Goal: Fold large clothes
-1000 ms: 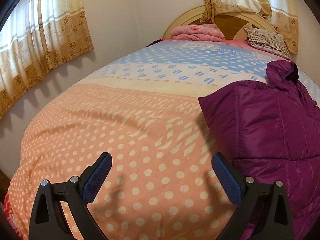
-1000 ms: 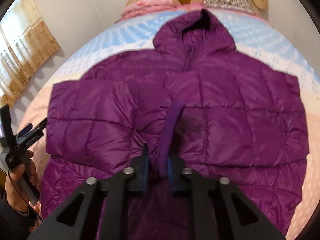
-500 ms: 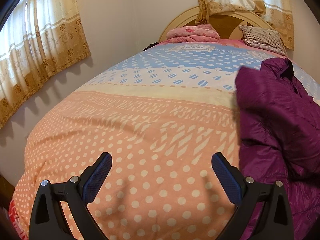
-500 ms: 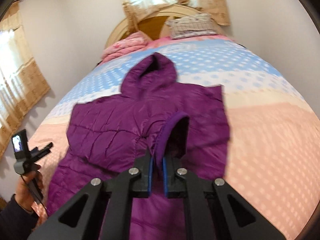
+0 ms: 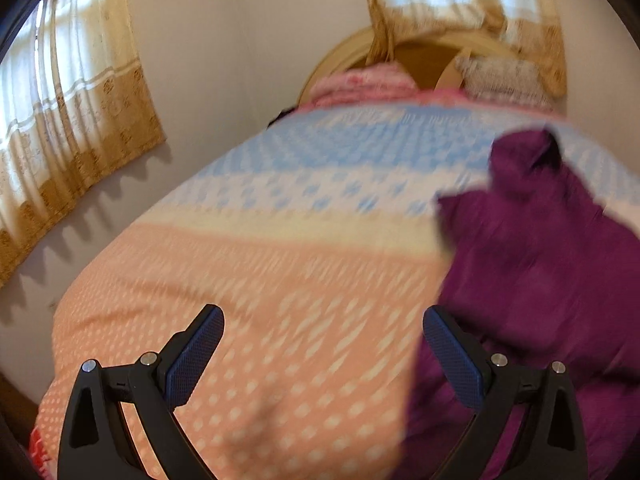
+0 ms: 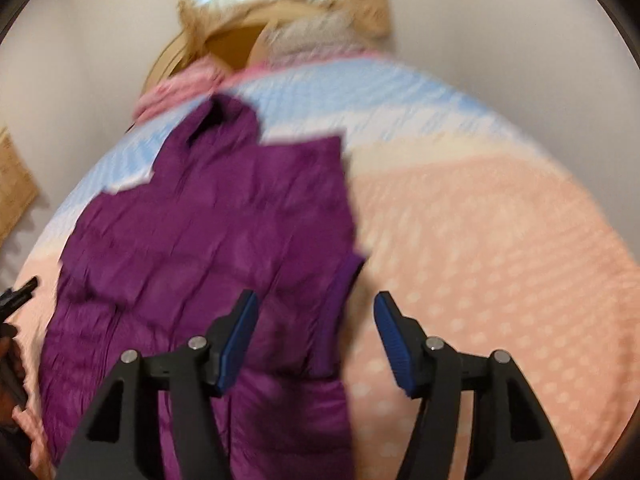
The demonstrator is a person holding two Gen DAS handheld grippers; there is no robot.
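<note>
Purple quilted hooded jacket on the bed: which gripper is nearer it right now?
Right. The right gripper hangs open directly over the purple quilted hooded jacket, above its folded sleeve. The left gripper hovers open over the bedspread beside its edge.

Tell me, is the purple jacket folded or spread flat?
Partly folded. The jacket lies on the bed with its right side turned in, leaving a straight edge; the rest is not folded.

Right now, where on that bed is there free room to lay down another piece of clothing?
The peach dotted half of the bedspread right of the purple jacket is bare. So is the stretch on its other side, toward the curtained wall. The head end is crowded with a pink bundle and a pillow.
</note>
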